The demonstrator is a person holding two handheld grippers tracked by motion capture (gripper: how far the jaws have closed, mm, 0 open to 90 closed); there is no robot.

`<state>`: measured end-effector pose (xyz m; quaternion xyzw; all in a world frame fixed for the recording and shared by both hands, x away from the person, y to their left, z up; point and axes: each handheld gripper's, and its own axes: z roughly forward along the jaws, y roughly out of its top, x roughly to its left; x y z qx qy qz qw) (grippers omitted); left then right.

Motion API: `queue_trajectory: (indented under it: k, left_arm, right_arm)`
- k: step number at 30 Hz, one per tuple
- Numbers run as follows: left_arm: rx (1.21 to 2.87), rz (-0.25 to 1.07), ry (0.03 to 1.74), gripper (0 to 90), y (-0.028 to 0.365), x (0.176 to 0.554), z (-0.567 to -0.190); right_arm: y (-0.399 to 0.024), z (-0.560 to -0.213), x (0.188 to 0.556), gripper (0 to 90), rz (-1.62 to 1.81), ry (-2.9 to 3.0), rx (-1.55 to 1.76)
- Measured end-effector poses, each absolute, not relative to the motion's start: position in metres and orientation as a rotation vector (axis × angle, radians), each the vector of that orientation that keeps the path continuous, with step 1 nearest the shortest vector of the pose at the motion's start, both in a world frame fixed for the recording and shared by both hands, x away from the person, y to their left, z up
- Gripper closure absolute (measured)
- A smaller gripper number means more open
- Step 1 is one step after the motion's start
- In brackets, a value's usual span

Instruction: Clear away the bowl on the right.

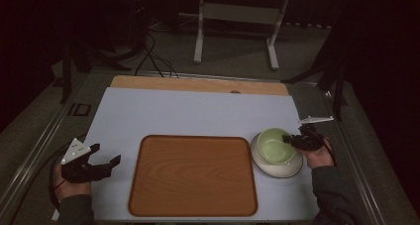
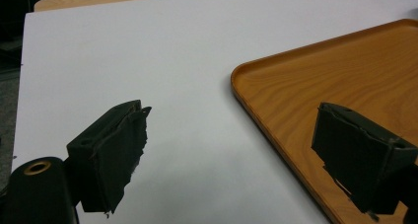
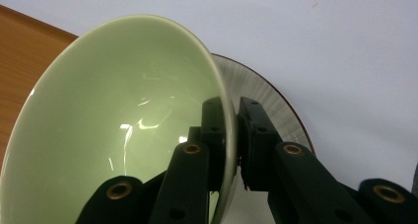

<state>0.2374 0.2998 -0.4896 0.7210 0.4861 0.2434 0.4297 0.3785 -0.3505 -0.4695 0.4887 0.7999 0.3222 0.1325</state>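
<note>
Two grippers are at work over the white table (image 1: 173,111). On the right gripper (image 3: 237,135) the jaws are clenched on the rim of the green bowl (image 3: 123,125), one jaw inside its wall and one outside, so the bowl tilts and its hollow opens to the left of the jaws. Just beyond the jaws, under the bowl, lies a white plate (image 3: 276,105). On the left gripper (image 2: 231,150) the jaws are released and stand wide apart, with nothing between them; bare table lies under one jaw, and the rim of the wooden tray (image 2: 345,66) under the other.
</note>
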Motion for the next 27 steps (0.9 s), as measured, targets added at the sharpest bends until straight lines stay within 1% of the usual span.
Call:
queue_trajectory:
  k: [27]
  left_arm:
    - [1.787,0.613,1.215,13.1,0.301,0.236,-0.489]
  right_arm:
    - [-0.324,-0.448,0.377,82.1,1.000,2.348,1.302]
